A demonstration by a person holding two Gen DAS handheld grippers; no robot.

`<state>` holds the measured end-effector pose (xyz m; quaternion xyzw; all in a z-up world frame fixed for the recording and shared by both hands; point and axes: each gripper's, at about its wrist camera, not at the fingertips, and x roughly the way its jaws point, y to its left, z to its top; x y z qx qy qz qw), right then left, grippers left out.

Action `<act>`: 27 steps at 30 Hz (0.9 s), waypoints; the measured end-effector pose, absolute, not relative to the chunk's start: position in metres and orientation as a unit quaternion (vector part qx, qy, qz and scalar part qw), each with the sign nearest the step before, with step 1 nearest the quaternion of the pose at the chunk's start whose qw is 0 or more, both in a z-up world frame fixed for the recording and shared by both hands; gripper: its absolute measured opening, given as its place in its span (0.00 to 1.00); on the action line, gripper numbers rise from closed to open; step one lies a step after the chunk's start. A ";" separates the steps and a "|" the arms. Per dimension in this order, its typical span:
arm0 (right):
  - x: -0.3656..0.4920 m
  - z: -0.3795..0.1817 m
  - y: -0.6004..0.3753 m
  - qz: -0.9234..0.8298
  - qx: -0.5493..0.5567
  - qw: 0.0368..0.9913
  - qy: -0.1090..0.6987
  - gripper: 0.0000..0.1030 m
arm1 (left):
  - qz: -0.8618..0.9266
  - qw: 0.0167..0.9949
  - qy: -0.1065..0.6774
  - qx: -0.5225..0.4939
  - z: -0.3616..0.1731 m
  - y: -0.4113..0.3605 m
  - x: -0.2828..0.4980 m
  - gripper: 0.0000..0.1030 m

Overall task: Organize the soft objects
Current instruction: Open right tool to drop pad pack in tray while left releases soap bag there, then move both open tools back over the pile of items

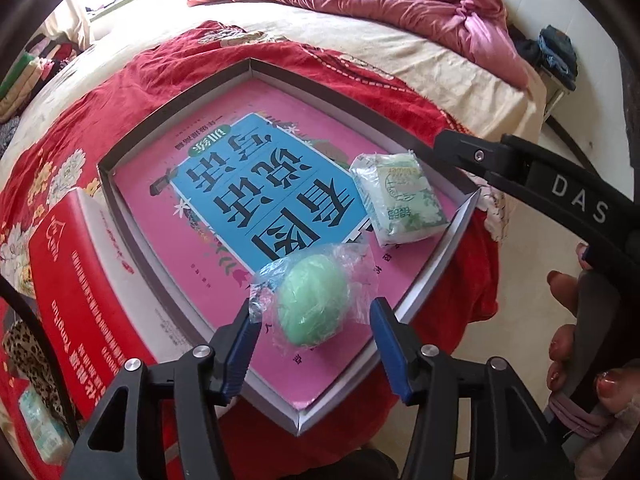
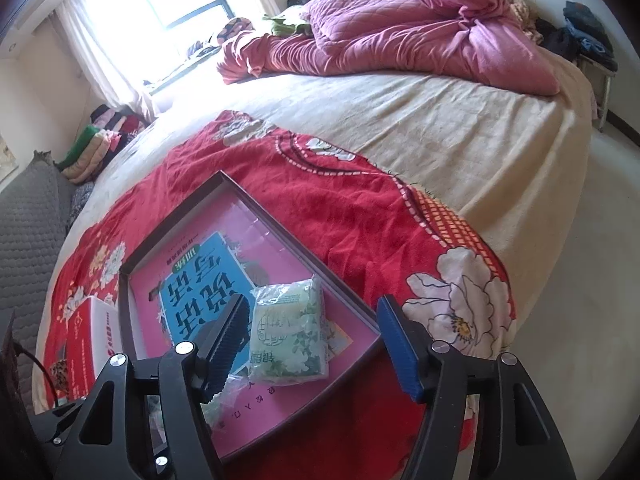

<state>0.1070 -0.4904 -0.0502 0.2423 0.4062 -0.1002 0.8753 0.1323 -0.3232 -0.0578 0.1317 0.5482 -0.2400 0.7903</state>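
A shallow box (image 1: 132, 216) with a pink book inside lies on a red floral cloth on the bed. In it lie a green soft ball in clear wrap (image 1: 312, 308) and a green-white tissue pack (image 1: 400, 200). My left gripper (image 1: 310, 344) is open, its blue pads on either side of the ball, not squeezing it. My right gripper (image 2: 316, 344) is open above the tissue pack (image 2: 290, 340), which lies between its fingers. The right gripper's arm shows in the left wrist view (image 1: 540, 184).
A red and white carton (image 1: 76, 292) lies left of the box, with another tissue pack (image 1: 42, 428) beyond it. A pink quilt (image 2: 400, 36) is heaped at the far end of the bed. Folded clothes (image 2: 96, 148) are stacked at the left.
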 end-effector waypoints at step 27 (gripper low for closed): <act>0.087 0.027 -0.422 -0.064 0.200 0.901 0.380 0.69 | -0.202 0.845 0.494 0.030 0.022 -0.203 0.102 0.70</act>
